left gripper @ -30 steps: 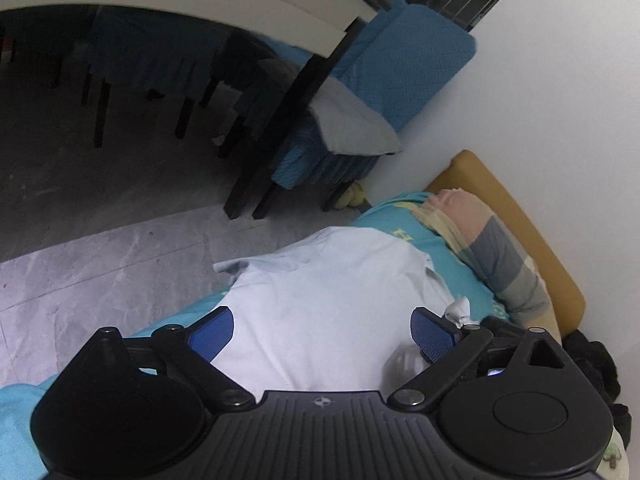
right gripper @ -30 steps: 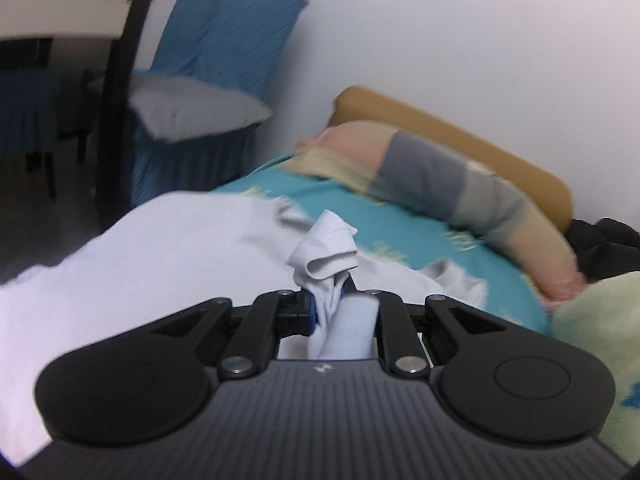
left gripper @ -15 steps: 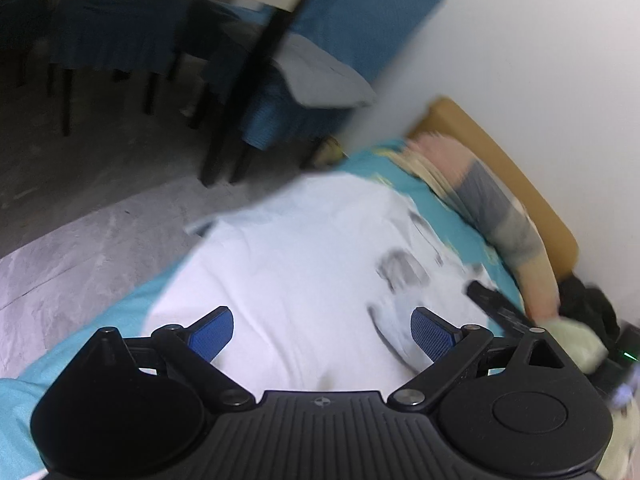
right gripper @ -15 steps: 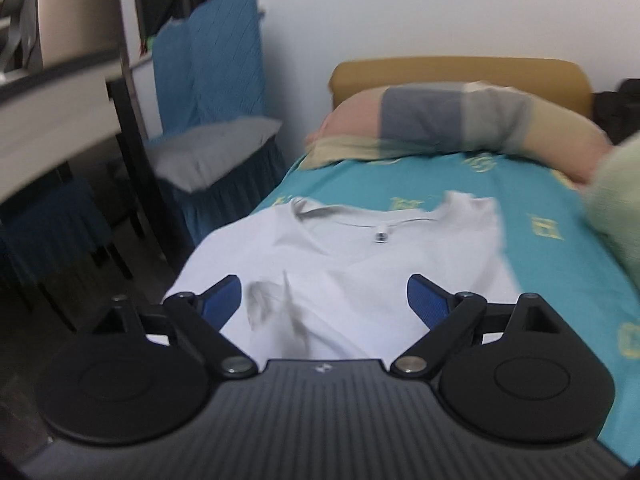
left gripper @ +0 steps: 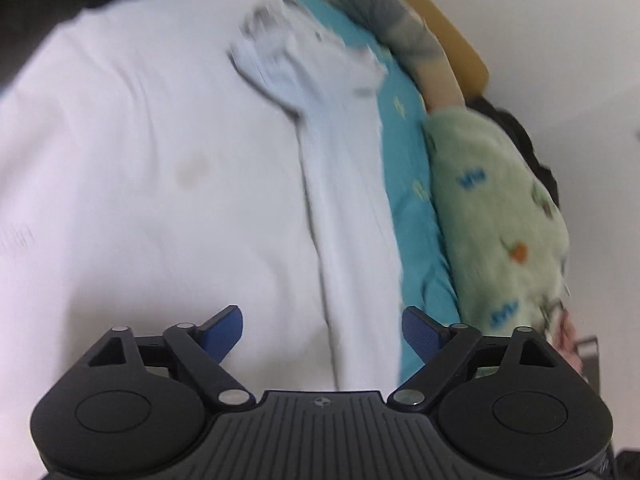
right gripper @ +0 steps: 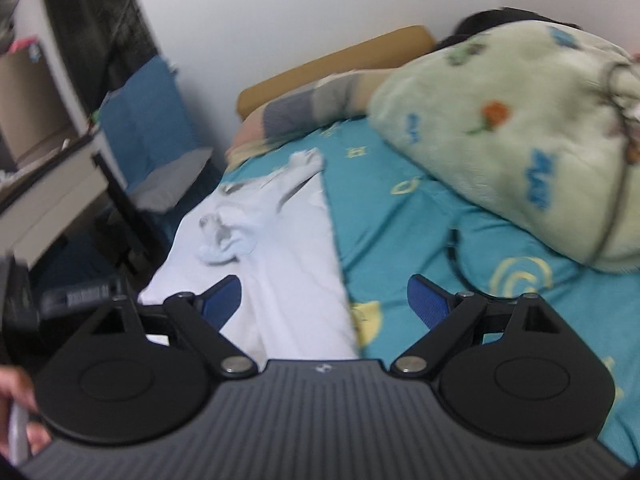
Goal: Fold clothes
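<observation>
A white T-shirt (left gripper: pixel 168 168) lies spread on the teal bedsheet (left gripper: pixel 416 216), its right side folded inward with the sleeve (left gripper: pixel 280 52) bunched near the collar. My left gripper (left gripper: pixel 322 330) hovers low over the shirt's folded right edge; its jaws are closing, with nothing pressed between the blue pads (left gripper: pixel 222 330). In the right wrist view the shirt (right gripper: pixel 280 248) runs along the bed's left side with the crumpled sleeve (right gripper: pixel 228 236) on top. My right gripper (right gripper: pixel 325 307) stands wide open over the shirt's right edge and the sheet (right gripper: pixel 400 232), holding nothing.
A pale green patterned blanket (right gripper: pixel 520 128) is heaped at the right of the bed. A striped pillow (right gripper: pixel 304 108) lies against the tan headboard (right gripper: pixel 336 64). A blue-covered chair (right gripper: pixel 148 120) and a table edge (right gripper: pixel 48 188) stand left of the bed. A hand (right gripper: pixel 16 408) shows at the lower left.
The right gripper let go of the bunched sleeve, opened wide and swung right along the bed. The left gripper dropped toward the shirt, tilted downward and narrowed a little.
</observation>
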Demonstrator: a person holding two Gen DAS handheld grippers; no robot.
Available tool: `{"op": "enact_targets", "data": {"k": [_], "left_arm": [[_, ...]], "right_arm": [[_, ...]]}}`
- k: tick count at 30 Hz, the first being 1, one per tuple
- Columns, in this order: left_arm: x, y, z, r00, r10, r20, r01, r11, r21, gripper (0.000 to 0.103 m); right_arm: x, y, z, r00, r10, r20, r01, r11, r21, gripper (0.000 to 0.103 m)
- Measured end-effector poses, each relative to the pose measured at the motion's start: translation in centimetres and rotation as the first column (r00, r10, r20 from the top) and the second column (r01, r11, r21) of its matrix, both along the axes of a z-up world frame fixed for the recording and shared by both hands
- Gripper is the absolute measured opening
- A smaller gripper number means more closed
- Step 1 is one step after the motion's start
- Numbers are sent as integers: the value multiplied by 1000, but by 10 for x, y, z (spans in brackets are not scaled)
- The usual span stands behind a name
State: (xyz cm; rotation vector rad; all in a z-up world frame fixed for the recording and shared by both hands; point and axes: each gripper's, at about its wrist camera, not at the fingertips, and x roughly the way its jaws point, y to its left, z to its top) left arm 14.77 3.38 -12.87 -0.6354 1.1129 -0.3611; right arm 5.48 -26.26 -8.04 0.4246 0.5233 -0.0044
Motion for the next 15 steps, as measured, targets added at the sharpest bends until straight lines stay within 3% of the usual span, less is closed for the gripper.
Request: {"op": "enact_targets", "data": {"k": [8,10,12,15], "left_arm": [[-29,-31,-55,972,-10,-236,-12,996,-90,70],[-34,-38,-55,975,-15,-220,-8,995,-102,69],[-38,-46,-56,976,-31,-214,0,990,-143,58],[-48,-60,-58,976,-77,-204,38,982,-187,55]], "right_arm": [[2,-25,-1,999,-7,54,3,997,74,91],[3,-31,-2,999,-17,47,13,997,74,91],[4,-38,-2,999,-26,46,22,996,81,91],[5,-54,-6,996,-78,39,72,988,137,91]]}}
